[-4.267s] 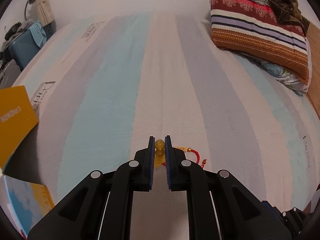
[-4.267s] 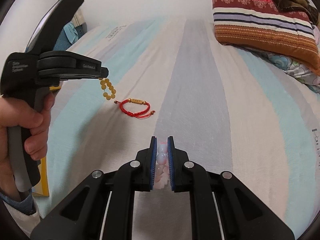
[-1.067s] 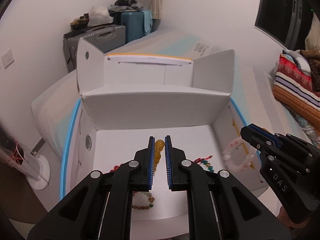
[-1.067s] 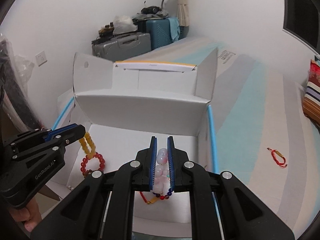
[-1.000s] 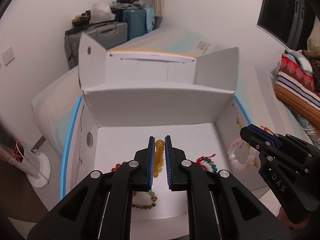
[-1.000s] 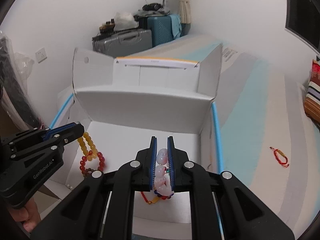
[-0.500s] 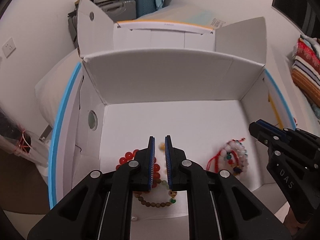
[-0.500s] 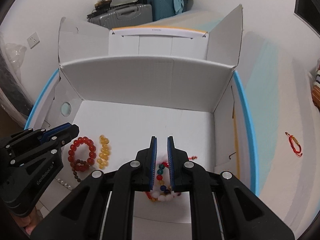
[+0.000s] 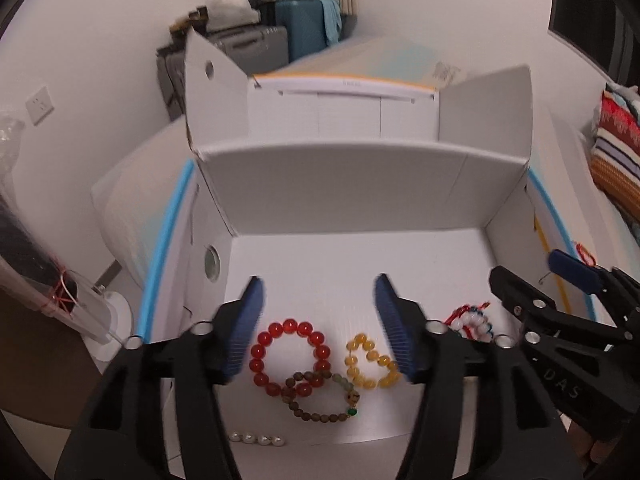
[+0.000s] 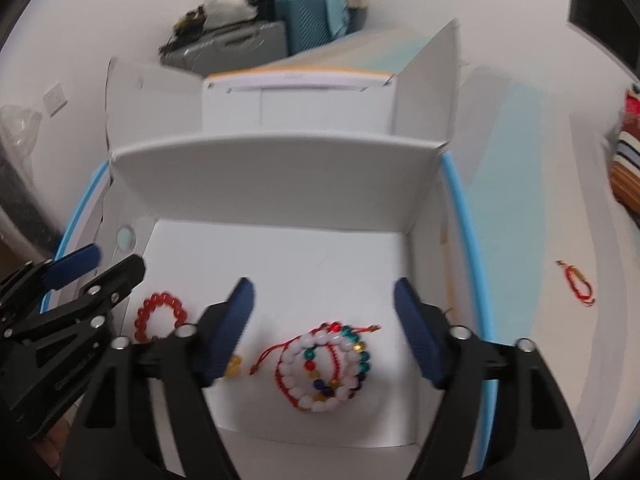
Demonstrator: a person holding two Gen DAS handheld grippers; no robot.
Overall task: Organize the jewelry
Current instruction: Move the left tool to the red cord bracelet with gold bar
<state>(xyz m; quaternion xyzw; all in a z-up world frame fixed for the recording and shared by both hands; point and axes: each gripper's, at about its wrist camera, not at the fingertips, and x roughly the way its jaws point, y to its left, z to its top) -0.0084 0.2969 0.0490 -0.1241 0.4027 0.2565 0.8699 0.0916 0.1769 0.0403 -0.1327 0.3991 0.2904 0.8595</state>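
An open white cardboard box [image 9: 360, 200] holds several bracelets. In the left wrist view my left gripper [image 9: 318, 300] is open and empty above a yellow bead bracelet [image 9: 372, 362], a red bead bracelet [image 9: 290, 350] and a brown bead bracelet [image 9: 320, 396]. In the right wrist view my right gripper [image 10: 324, 304] is open and empty above a pale pink bead bracelet [image 10: 320, 372] lying on multicoloured beads and a red cord. The box [image 10: 276, 176] fills that view. A red string bracelet [image 10: 578, 282] lies on the striped bed sheet to the right of the box.
Small pearls [image 9: 256, 438] lie at the box's near edge. Box flaps [image 9: 212, 92] stand up at the back. Suitcases [image 9: 280, 32] stand against the wall behind. A striped pillow [image 9: 616, 160] lies far right on the bed.
Both grippers carried bracelets from the bed to the box, then opened. The yellow bracelet and the pink bracelet now lie on the box floor.
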